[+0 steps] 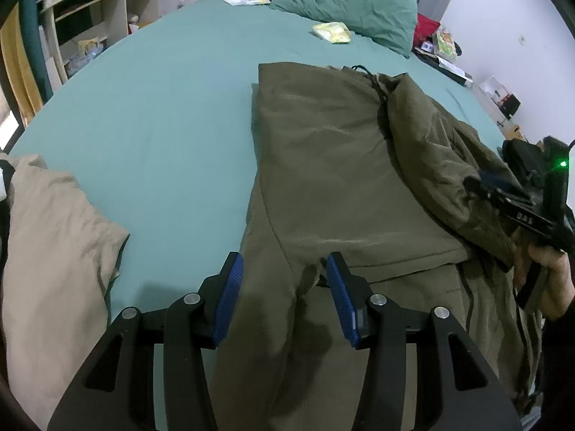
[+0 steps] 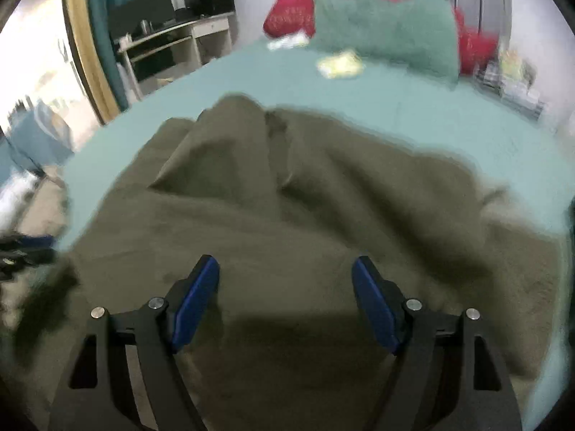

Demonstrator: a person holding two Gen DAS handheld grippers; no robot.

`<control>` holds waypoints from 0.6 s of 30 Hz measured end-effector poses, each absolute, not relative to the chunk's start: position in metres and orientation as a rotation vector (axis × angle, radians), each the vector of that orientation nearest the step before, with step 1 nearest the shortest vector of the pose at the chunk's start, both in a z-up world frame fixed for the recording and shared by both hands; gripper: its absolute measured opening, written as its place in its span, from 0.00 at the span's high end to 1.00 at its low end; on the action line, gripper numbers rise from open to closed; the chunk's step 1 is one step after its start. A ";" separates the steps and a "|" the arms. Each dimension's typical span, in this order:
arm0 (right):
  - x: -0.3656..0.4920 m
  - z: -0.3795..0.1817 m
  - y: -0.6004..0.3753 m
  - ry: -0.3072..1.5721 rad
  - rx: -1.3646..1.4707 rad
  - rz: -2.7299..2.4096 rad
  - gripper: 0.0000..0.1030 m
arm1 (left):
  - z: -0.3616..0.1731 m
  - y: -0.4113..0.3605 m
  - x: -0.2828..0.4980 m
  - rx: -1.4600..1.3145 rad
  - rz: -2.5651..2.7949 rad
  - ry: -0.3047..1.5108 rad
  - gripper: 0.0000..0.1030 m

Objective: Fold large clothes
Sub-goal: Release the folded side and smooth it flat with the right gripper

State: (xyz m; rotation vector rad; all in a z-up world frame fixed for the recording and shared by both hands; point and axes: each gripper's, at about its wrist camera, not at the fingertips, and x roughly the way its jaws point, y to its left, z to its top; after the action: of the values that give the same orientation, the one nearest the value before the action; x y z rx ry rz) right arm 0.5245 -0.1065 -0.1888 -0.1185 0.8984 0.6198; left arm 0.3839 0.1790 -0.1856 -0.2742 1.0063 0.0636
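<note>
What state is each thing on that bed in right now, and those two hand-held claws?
Olive jacket: partly folded, flat on the bed, right side rumpled.
Beige garment: crumpled at the bed's edge.
Green pillow: creased, at the headboard.
Left gripper: fingers apart, astride a jacket fold.
Right gripper: fingers wide apart, over the jacket, holding nothing.

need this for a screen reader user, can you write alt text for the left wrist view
An olive-green jacket lies partly folded on a teal bedsheet, with the left gripper straddling its near edge, blue pads either side of the fabric. At the right edge a hand holds the right gripper against the jacket. A beige garment lies at left, with teal and red pillows beyond.
</note>
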 end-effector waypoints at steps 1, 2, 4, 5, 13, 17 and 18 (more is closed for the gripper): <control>0.520 -0.192 -0.108 0.907 -0.101 0.634 0.25 | -0.187 0.180 0.384 -0.274 0.062 1.011 0.50; 0.509 -0.195 -0.106 0.901 -0.128 0.627 0.27 | -0.187 0.181 0.384 -0.274 0.063 1.012 0.50; 0.489 -0.200 -0.101 0.907 -0.204 0.614 0.39 | -0.189 0.183 0.384 -0.274 0.070 1.014 0.50; 0.475 -0.204 -0.100 0.911 -0.220 0.615 0.40 | -0.189 0.184 0.383 -0.275 0.070 1.012 0.50; 0.450 -0.213 -0.099 0.914 -0.164 0.542 0.39 | -0.186 0.170 0.367 -0.266 0.023 0.979 0.50; 0.434 -0.197 -0.099 0.930 -0.182 0.496 0.39 | -0.182 0.151 0.350 -0.210 0.005 0.966 0.50; 0.430 -0.194 -0.102 0.931 -0.182 0.494 0.39 | -0.181 0.147 0.345 -0.204 -0.003 0.962 0.50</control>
State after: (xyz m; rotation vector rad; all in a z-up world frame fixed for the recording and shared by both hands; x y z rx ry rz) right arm 0.4296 -0.1020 -0.1941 -0.1821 0.9309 0.4937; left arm 0.3450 0.1470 -0.1805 -0.2035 0.9615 -0.0031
